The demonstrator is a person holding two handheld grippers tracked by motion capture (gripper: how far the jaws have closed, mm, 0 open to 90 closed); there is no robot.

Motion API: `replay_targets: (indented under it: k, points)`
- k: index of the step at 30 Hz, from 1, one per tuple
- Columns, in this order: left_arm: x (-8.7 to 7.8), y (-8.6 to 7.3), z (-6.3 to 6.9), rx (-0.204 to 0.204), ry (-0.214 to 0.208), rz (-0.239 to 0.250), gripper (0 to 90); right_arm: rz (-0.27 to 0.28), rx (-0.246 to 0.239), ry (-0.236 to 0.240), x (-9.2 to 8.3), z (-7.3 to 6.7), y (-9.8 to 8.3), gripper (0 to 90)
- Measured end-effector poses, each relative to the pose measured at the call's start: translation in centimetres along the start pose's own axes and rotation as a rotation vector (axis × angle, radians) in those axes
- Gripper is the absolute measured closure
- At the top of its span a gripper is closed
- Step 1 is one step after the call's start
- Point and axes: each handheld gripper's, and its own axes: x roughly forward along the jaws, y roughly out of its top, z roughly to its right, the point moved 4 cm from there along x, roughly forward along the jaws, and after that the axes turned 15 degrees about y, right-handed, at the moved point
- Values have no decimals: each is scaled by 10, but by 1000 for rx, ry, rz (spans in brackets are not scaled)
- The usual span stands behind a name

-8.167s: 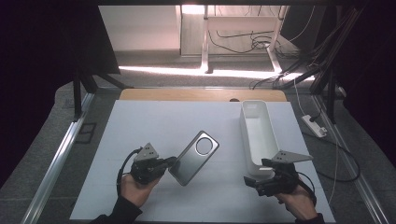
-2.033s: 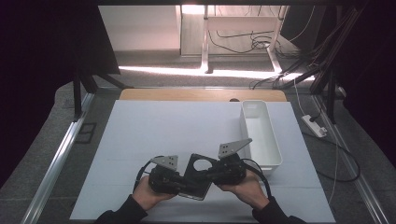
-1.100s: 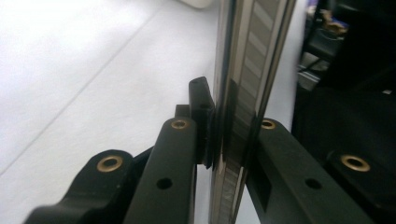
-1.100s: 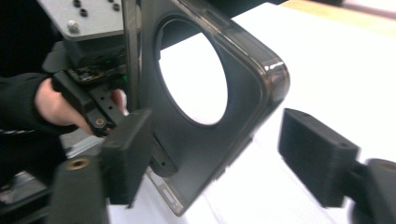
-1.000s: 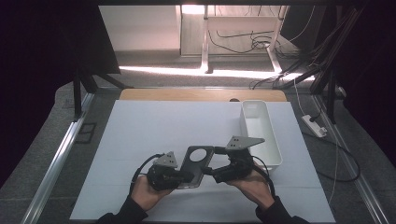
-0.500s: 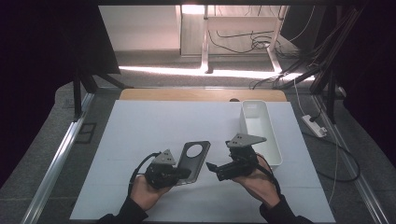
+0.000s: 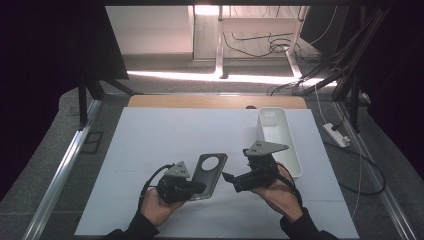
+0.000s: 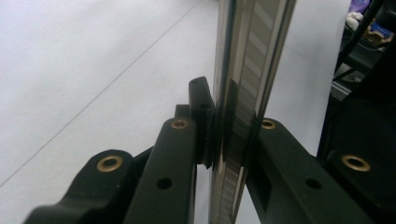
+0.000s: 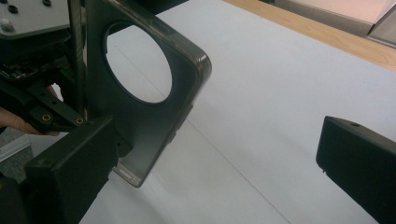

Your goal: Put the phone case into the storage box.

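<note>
A dark grey phone case [image 7: 210, 170] with a round camera hole is held off the white table, edge-on between the jaws of my left gripper [image 7: 196, 187], which is shut on its lower end. In the left gripper view both pads press the case's thin edge [image 8: 243, 93]. My right gripper [image 7: 226, 177] is just right of the case and points left at it. Its jaws have just been opening and stand wide apart. The case [image 9: 154, 116] stands beside the right gripper's [image 9: 215, 140] left jaw, with nothing between the two.
A white oblong bin [image 7: 292, 150] stands at the right, just behind the right hand. The white table sheet [image 7: 165, 135] stretches to a wooden strip [image 7: 200, 101] at the back. Cables and a power strip [image 7: 337, 135] lie beyond the table's right edge.
The right gripper has let go of the case and drawn back to the right. The left gripper keeps the case, now tipped more toward the far side.
</note>
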Motion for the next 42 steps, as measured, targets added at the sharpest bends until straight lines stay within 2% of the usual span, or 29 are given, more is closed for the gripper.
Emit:
replay_targets:
  k: [3, 8, 11, 14, 15, 16, 19, 23, 29, 42]
  points:
    - [1, 0, 2, 14, -15, -8, 849, -6, -20, -30, -2, -2, 3, 0]
    - [3, 0, 4, 19, -23, -17, 848, -23, -23, -44, -3, -2, 3, 14]
    - [3, 0, 4, 22, -28, -19, 849, -21, -34, -45, -5, -4, 5, 203]
    - [3, 0, 4, 22, -34, -21, 849, -21, -67, -37, -5, -9, 7, 375]
    - [3, 0, 5, 23, -38, -21, 849, -21, -67, -37, -5, -9, 7, 375]
    - [3, 0, 5, 24, -41, -20, 849, -18, -75, -32, -5, -11, 7, 440]
    - [3, 0, 5, 29, -48, -24, 849, 2, -98, -29, -7, -14, 8, 557]
    - [3, 0, 6, 37, -57, -24, 849, 11, -105, -26, -8, -15, 8, 661]
    - [4, 0, 7, 37, -73, -21, 849, 22, -105, -13, -9, -15, 8, 748]
    - [7, -1, 7, 21, -119, -1, 842, 34, -110, -15, -11, -18, 10, 781]
